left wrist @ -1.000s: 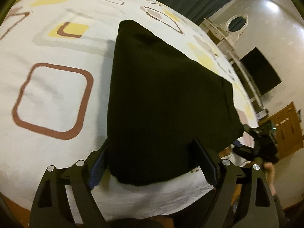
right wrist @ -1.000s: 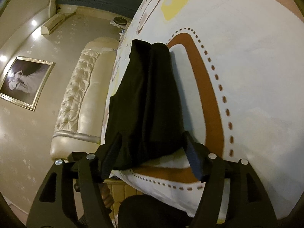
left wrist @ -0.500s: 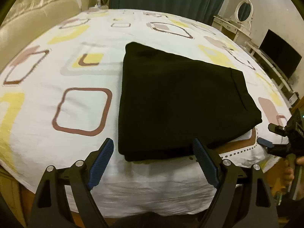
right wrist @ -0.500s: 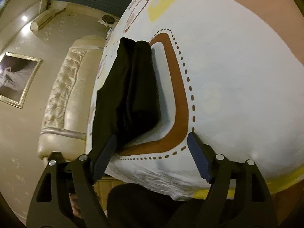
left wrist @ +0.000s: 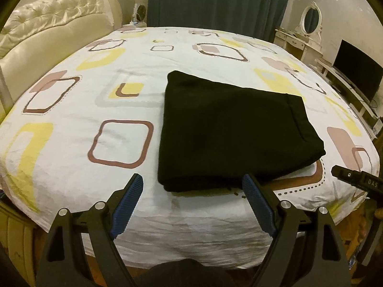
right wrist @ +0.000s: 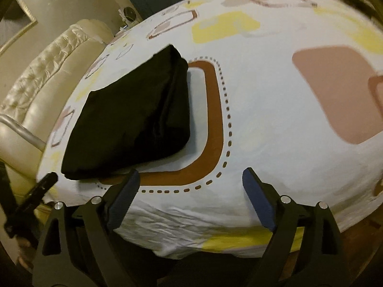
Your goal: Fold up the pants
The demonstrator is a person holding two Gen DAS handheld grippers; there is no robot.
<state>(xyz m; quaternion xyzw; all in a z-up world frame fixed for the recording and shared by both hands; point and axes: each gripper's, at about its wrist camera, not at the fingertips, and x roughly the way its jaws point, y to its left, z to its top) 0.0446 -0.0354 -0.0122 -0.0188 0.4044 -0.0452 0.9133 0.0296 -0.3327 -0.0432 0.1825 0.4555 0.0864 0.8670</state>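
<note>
Folded pants (left wrist: pixel 229 134) lay on the bed (left wrist: pixel 95 148) near its front edge, toward the front-right corner; headboard (left wrist: pixel 47 38) ran along the left edge.

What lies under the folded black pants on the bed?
The pants rest on a white bedsheet with brown and yellow squares. A brown rounded square pokes out beneath their near corner; the rest of it is covered. Nothing else shows underneath.
</note>
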